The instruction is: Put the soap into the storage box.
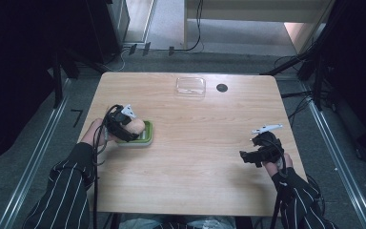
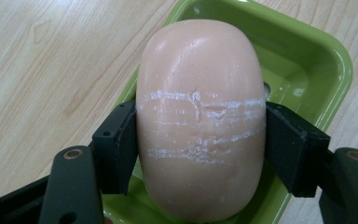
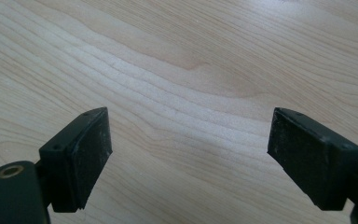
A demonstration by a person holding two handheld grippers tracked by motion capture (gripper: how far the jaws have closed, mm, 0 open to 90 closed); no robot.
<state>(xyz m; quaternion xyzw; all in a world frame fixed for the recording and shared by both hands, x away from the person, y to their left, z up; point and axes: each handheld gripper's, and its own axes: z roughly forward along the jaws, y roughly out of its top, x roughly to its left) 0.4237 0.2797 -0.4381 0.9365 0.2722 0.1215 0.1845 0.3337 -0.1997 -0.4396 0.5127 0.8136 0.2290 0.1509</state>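
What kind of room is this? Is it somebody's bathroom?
Probably not: it looks like a lab or recording room. A bare wooden table stands on a grey floor with loose cables and dark stands around it. The soap and green dish are just practice things.

We're looking at a lab or recording studio here, not anyone's home. A bare light-wood table [image 1: 195, 143] stands alone on grey carpet, boxed in by metal floor rails [image 1: 33, 157] at nine and three o'clock. Black cables [image 1: 198, 28] snake across the floor at twelve o'clock, and dark stands [image 1: 314, 67] with more wiring crowd in at two. Black drapes [image 1: 24, 57] close off ten o'clock. At six, a person's striped sleeves [image 1: 66, 191] come in.
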